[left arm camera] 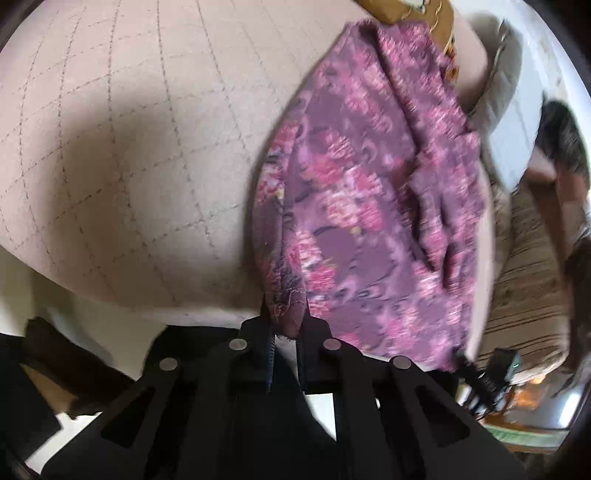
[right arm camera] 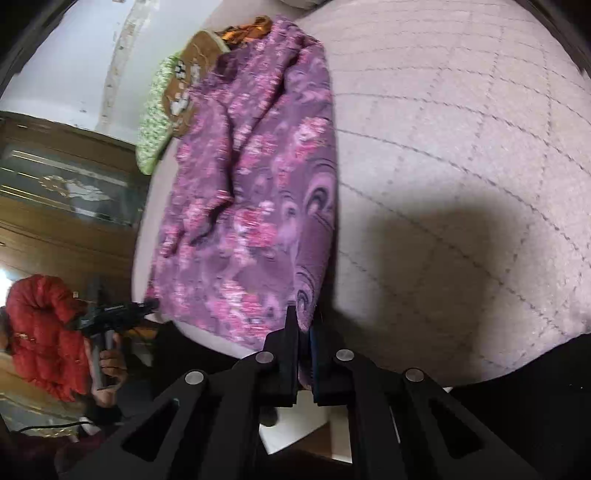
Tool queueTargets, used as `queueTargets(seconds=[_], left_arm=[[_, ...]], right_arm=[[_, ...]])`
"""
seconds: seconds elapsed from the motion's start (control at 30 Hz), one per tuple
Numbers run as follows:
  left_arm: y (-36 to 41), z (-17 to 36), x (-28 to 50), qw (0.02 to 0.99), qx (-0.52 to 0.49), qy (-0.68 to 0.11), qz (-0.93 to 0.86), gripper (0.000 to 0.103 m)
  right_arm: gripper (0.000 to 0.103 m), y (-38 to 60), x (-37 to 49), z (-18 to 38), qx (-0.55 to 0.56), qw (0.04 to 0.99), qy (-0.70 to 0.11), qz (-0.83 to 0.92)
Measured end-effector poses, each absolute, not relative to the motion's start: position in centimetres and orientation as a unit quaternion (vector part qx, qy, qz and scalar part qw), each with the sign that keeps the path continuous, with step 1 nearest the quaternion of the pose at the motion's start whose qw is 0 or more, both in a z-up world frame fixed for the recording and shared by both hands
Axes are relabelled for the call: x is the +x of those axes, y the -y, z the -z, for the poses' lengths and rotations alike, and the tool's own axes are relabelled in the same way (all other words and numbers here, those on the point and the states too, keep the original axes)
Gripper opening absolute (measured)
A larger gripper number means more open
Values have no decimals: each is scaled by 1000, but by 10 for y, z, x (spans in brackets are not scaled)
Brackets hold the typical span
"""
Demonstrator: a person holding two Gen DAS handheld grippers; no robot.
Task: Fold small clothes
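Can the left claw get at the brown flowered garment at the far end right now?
Probably not: the left claw is shut on the purple garment's near corner, and that garment overlaps the brown garment.

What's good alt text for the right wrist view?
The right gripper is shut on the near corner of a purple floral garment lying on a pale quilted bed cover. Beyond the garment lie a brown garment and a green knit piece. At left, a person's hand holds the other gripper.
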State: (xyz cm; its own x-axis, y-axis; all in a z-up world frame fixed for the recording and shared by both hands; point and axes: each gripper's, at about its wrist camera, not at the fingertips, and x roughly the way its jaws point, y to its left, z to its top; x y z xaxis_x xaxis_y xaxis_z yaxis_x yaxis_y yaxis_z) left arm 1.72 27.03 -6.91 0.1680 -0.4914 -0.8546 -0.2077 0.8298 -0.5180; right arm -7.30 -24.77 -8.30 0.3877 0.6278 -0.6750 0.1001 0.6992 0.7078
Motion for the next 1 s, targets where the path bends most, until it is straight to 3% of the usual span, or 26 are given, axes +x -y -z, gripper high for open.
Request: queueTargets(seconds=[0.5, 0.77, 1.0], left_arm=[[-263, 5, 44, 744, -326, -565, 144, 7], [-257, -29, 123, 775, -320, -528, 138, 7], [-240, -31, 215, 790, -316, -511, 127, 7]], right_arm=[[4, 256, -44, 45, 416, 751, -463, -219], [4, 273, 39, 1, 416, 785, -397, -231], [4, 289, 130, -3, 427, 800, -363, -215]])
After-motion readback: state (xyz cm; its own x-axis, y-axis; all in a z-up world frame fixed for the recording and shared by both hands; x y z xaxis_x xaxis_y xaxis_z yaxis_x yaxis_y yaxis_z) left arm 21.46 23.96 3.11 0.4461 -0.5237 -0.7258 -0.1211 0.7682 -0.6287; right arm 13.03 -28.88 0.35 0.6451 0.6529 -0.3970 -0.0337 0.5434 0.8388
